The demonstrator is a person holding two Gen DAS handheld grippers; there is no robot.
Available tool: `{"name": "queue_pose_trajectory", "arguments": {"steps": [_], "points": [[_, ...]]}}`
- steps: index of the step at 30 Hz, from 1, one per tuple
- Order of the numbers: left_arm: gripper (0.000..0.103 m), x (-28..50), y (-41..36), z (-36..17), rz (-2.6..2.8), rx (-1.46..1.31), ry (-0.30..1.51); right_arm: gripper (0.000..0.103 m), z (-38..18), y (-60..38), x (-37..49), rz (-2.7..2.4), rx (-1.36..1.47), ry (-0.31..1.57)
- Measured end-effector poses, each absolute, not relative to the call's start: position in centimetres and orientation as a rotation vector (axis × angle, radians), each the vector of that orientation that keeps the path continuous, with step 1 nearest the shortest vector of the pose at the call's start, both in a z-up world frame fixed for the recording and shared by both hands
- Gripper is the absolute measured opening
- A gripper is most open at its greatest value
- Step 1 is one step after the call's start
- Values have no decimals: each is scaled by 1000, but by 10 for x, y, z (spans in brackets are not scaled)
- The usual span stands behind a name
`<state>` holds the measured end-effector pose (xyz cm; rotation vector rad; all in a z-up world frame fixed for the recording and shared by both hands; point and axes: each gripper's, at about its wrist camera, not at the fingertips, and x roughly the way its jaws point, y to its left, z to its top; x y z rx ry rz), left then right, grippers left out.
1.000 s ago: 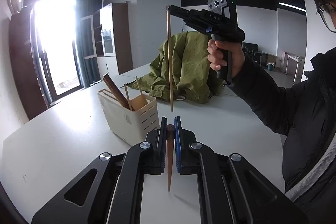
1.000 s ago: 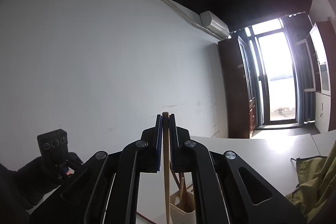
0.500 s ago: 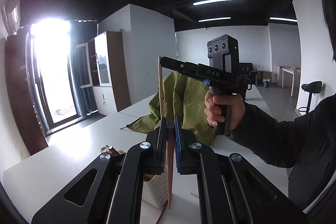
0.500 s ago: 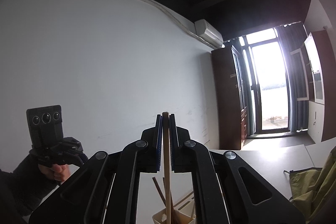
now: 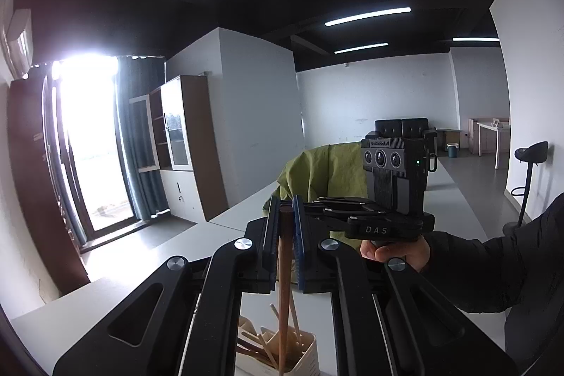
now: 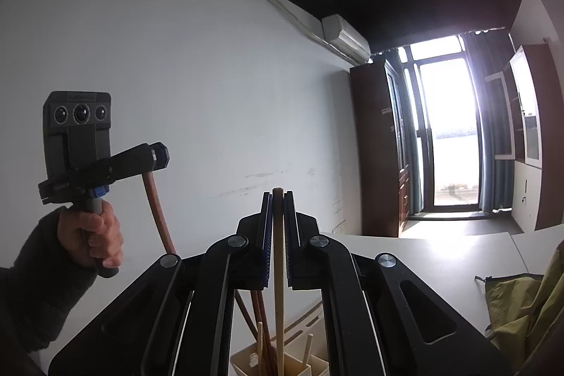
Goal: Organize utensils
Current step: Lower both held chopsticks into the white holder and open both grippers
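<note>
Both grippers point level above the utensil holder [image 6: 282,363], left gripper [image 5: 285,210] pinching a reddish chopstick [image 5: 284,288], right gripper [image 6: 277,199] a pale one [image 6: 279,288]

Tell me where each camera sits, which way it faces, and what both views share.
Left wrist: on the left claw, facing across the room toward the right claw; dark chopstick clamped; right hand and sleeve show.
Right wrist: on the right claw, facing the white wall and the left claw; pale chopstick clamped; left hand shows.
Shared: the holder below both chopsticks.
</note>
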<state>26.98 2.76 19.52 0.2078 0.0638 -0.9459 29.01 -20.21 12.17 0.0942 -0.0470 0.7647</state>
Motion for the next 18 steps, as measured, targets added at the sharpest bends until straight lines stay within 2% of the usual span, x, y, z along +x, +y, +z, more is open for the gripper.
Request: {"name": "queue_pose_trajectory", "arguments": {"steps": [11, 18], "points": [[7, 267, 28, 212, -965, 188, 15, 7, 113, -203, 306, 769, 109, -7], [7, 294, 24, 191, -985, 117, 32, 7, 106, -201, 307, 766, 105, 23]]}}
